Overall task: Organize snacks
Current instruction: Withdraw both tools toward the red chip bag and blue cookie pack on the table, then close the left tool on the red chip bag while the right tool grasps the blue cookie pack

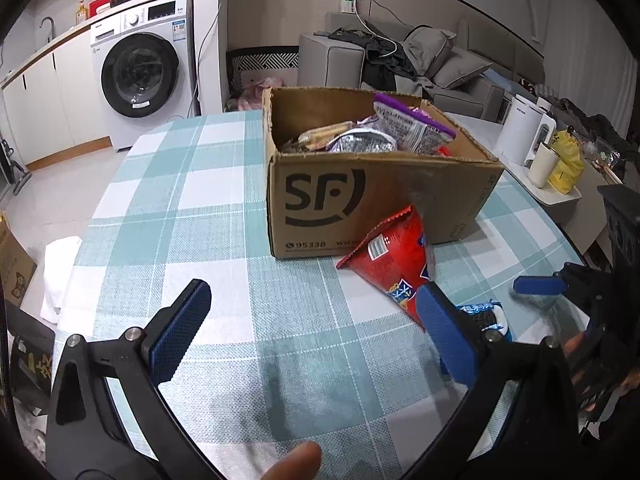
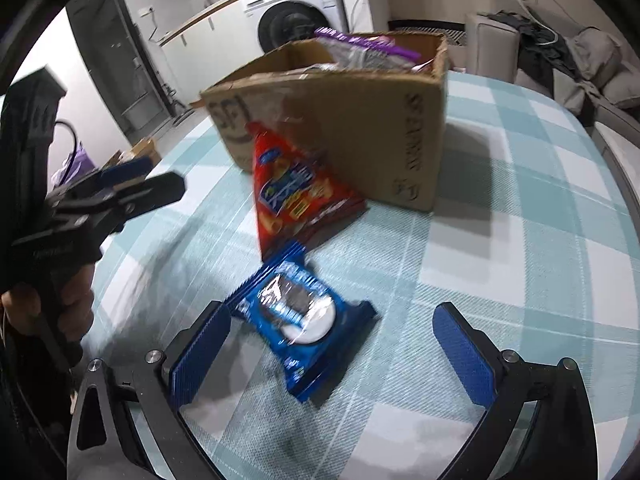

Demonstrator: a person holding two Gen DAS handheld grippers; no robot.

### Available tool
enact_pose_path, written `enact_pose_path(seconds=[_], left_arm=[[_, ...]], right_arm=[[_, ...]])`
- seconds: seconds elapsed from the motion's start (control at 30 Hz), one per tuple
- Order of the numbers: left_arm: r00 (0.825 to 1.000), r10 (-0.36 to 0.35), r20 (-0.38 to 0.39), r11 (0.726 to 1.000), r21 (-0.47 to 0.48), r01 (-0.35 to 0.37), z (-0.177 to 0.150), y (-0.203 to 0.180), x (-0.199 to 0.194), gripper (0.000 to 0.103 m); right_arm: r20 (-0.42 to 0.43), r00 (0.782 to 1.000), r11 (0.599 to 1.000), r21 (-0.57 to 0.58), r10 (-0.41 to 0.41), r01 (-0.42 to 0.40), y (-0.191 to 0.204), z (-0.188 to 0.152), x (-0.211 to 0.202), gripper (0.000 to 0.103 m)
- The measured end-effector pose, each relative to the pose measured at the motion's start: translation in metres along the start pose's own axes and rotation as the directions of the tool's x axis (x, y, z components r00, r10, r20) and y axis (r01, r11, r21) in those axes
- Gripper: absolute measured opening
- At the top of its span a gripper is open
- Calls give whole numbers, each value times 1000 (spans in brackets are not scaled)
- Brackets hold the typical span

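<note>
An open cardboard box (image 1: 360, 184) marked SF stands on the plaid tablecloth (image 1: 200, 200), with several snack packs inside, one purple-edged (image 1: 412, 122). A red snack bag (image 1: 392, 264) leans against the box's front. A blue cookie pack (image 2: 300, 320) lies flat on the cloth nearer to me, mostly hidden behind a finger in the left wrist view. My right gripper (image 2: 334, 356) is open just above the blue pack, its pads on either side. My left gripper (image 1: 316, 328) is open over bare cloth, left of the red bag (image 2: 292, 196). The box (image 2: 360, 128) stands behind both.
To the right of the box, a tray holds a white kettle (image 1: 520, 132), a cup (image 1: 542, 164) and a yellow bag (image 1: 566, 164). A washing machine (image 1: 140, 72) and a grey sofa (image 1: 440, 60) stand beyond the table. A hand (image 2: 48, 312) holds the left gripper.
</note>
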State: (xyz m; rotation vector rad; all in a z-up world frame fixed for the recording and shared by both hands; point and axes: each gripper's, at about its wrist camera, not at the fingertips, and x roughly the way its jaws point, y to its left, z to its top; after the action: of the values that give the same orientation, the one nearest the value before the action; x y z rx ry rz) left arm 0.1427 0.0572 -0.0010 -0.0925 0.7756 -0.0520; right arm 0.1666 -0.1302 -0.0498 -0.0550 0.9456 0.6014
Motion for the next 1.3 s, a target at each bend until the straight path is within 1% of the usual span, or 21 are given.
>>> enact_pose_path(seconds=[0.13,0.23,0.4,0.53,0.63,0.83,0.97,1.07,1.17,1.3], left_arm=[[1000,0,-13,1000,4,0,-1,-3,8,102],[1000,-2,-24,1000,5,2,-2,-4,13,102],[999,-3,-48,1000,7,4,-5,-5,24,102],[998,-11,-67,1000,1,11,-6,-6,33,102],[997,-10,-73,1000,-2,10,-8,-6,36,102],[996,-14,-85,1000,1,14,-7,-10,43,102],[995,-19,-94,1000,4,19,-8,-11,48,102],[995,-15,-96,1000,7,16,-9,-12,50,102],[995,-17,-100,1000,2,18,-8,-10,53,102],[995,-15,-100,1000,-2,14,-9,-8,54,102]], right_arm=[[-32,999,1000,-25,10,-11,5,-6,9,103],[-45,999,1000,-24,-1,0,6,-10,15,103],[-39,999,1000,-9,-17,16,-1,-8,18,103],[-26,999,999,33,-24,24,-14,-4,17,103],[-20,998,997,60,-56,58,-23,-1,17,103],[-5,996,991,96,-92,92,-36,4,17,103],[10,990,980,142,-143,140,-49,11,17,103],[12,989,975,173,-146,142,-54,13,16,103],[17,992,979,163,-127,122,-49,17,18,103],[19,992,989,93,-121,118,-31,23,25,103]])
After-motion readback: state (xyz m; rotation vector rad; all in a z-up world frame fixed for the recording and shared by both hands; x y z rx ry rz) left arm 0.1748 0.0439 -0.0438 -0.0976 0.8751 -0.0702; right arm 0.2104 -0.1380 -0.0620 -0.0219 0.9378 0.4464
